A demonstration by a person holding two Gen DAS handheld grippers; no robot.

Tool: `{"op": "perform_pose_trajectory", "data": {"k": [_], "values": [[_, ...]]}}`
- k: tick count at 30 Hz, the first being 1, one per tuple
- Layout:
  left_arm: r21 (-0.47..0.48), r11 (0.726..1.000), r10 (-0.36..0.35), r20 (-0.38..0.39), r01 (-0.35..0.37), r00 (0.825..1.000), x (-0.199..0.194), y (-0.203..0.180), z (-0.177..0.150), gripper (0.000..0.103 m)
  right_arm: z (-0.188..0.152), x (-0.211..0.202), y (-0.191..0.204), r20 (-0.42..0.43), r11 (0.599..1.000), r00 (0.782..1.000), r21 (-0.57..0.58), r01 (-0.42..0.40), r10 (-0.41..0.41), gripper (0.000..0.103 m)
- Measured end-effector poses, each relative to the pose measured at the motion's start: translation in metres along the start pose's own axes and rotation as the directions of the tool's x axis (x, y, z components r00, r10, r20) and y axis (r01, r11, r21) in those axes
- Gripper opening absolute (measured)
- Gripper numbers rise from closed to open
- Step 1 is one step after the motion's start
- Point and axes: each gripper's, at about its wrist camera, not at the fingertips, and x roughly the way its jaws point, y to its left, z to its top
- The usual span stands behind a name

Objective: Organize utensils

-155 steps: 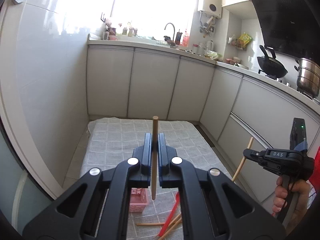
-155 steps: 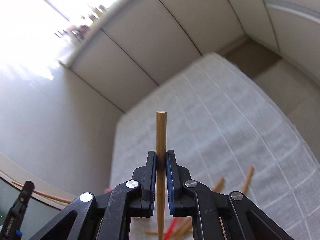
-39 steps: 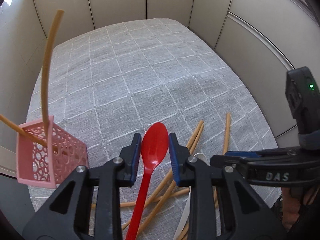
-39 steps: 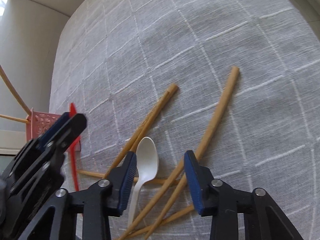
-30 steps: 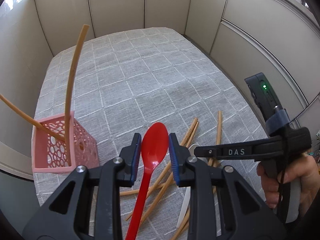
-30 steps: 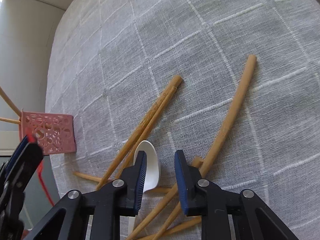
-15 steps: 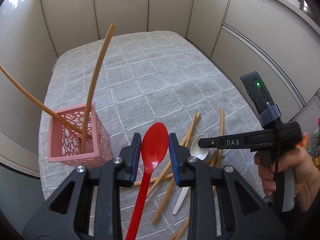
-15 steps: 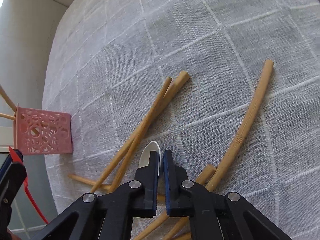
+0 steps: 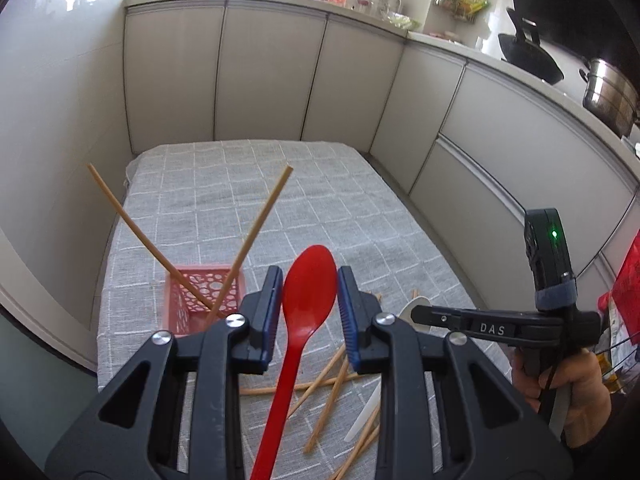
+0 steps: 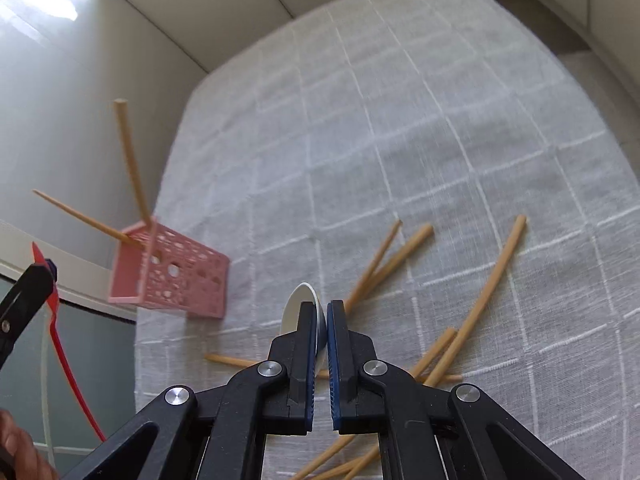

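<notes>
My left gripper is shut on a red plastic spoon, bowl forward, held above the table. My right gripper is shut on the bowl of a white spoon and has it off the cloth; it shows at the right of the left wrist view. A pink perforated basket stands at the left with two wooden chopsticks leaning out of it; it also shows in the right wrist view. Several loose chopsticks lie on the cloth.
A grey checked cloth covers the small table, which is hemmed in by white cabinets behind and to the right and a wall at the left. A wok and a steel pot stand on the counter.
My right gripper has closed on the white spoon and lifted it from the chopstick pile. My left gripper has risen and tilted up with the red spoon. Both have drawn back from the table.
</notes>
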Motion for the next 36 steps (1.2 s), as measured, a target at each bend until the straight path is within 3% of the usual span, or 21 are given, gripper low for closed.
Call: {"op": "perform_pose_trajectory", "data": {"k": [6,10,15,24,29,36], "values": [[-0.100,0.995,0.029,0.120,-0.017,0.992,-0.020,0.028,0.011,0.030,0.001,-0.036,0.021,0.132,0.999,0.991,-0.031,-0.015,0.019,0.004],[-0.187,0.982,0.070,0.200,-0.032,0.977,-0.029,0.047,0.018,0.030,0.004,-0.050,0.033,0.211,0.999,0.977,-0.043,0.001,0.008,0.004],[-0.225,0.974,0.079,0.318,-0.006,0.945,-0.029,0.057,0.029,0.030,0.011,-0.054,0.040,0.248,0.999,0.968,-0.049,-0.006,0.018,0.004],[-0.292,0.947,0.015,0.461,0.135,0.887,-0.001,0.081,0.033,0.030,0.023,-0.050,0.044,0.289,0.998,0.956,-0.049,-0.041,0.054,0.004],[-0.313,0.940,0.021,0.458,0.139,0.889,0.018,0.091,0.033,0.030,0.029,-0.049,0.044,0.300,0.997,0.951,-0.037,-0.063,0.072,0.004],[-0.246,0.967,0.040,0.406,0.067,0.913,0.036,0.085,0.025,0.030,0.030,-0.043,0.050,0.307,0.997,0.949,-0.052,-0.054,0.068,0.004]]}}
